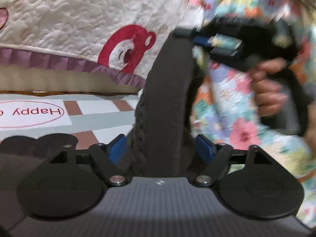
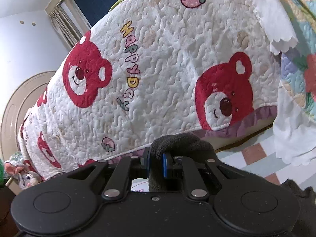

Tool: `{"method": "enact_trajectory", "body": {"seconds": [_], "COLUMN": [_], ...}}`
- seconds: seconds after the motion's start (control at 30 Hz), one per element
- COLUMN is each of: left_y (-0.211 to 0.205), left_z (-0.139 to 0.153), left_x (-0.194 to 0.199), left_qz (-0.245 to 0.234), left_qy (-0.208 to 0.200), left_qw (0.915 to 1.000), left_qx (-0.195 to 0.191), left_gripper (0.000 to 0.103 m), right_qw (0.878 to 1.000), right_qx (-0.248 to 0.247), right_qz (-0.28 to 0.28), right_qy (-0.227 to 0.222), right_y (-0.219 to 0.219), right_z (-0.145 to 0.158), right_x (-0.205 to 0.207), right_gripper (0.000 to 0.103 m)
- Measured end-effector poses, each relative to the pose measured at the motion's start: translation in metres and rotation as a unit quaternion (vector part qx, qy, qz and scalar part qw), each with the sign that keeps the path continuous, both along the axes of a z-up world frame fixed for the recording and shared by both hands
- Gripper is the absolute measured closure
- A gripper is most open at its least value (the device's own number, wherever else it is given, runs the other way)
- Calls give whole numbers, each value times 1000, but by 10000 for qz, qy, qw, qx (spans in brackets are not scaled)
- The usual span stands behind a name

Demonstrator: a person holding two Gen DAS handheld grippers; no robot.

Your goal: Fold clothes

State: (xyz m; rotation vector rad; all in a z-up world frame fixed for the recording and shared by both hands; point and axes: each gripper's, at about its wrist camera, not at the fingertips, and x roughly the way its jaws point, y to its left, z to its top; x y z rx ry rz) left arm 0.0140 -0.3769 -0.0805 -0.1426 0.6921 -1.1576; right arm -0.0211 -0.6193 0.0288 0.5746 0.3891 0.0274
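A dark grey knitted garment (image 1: 167, 98) hangs stretched between my two grippers, in the air beside the bed. My left gripper (image 1: 162, 148) is shut on its lower part, the cloth bunched between the blue pads. My right gripper (image 2: 156, 162) is shut on a folded edge of the same garment (image 2: 177, 144), which bulges over the fingers. In the left wrist view the right gripper (image 1: 213, 43) shows blurred at the upper right, held by a hand (image 1: 266, 86), with the garment running up to it.
A white quilted bedspread (image 2: 167, 63) with red bears covers the bed behind. A flowered quilt (image 1: 237, 118) hangs at the right. A checked floor mat (image 1: 98, 114) with "Happy" lettering lies below. Soft toys (image 2: 23, 173) sit at the lower left.
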Motion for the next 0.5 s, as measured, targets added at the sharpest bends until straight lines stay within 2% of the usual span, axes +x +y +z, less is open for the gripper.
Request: {"method": "enact_trajectory", "body": {"seconds": [0.03,0.07,0.1,0.13,0.2,0.27,0.3,0.33,0.37,0.4,0.47,0.5], "left_y": [-12,-24,-33,-42,-52,-55,-56,-55,-51,-46,-34,-24], "left_z": [-5,-11,-12,-10,1,13,20,23,25,25,22,21], "left_x": [4,9,13,17,32,63,81,103,126,147,179,186], "left_qz": [-139,-278,-398,-510,-364,159,450,901,1394,1868,2032,1871], "left_qy": [80,159,72,-94,-607,-940,-1085,-1096,-1084,-1089,-872,-753], "left_qw": [9998,9993,9985,9972,9941,9905,9874,9840,9781,9696,9661,9699], "left_qx": [104,207,362,540,825,987,1057,1079,1106,1144,1332,1365], "left_gripper": [27,36,78,92,92,92,91,85,80,63,60,60], "right_qw": [10000,9999,9998,9996,9992,9984,9968,9945,9897,9820,9712,9658], "right_qx": [-32,-79,-146,-220,-350,-532,-763,-993,-1366,-1792,-2156,-2281], "right_qz": [43,86,116,136,161,117,58,-2,-8,-21,-99,-131], "right_qy": [19,42,68,91,123,158,239,319,427,591,1012,1227], "right_y": [0,0,-2,-4,-12,-25,-29,-34,-35,-34,-36,-38], "right_z": [-1,-1,-1,0,-1,-3,-4,-6,-9,-17,-41,-54], "right_x": [1,2,5,9,19,34,41,47,53,55,54,52], "right_gripper": [88,88,88,88,88,78,64,52,50,49,48,48]}}
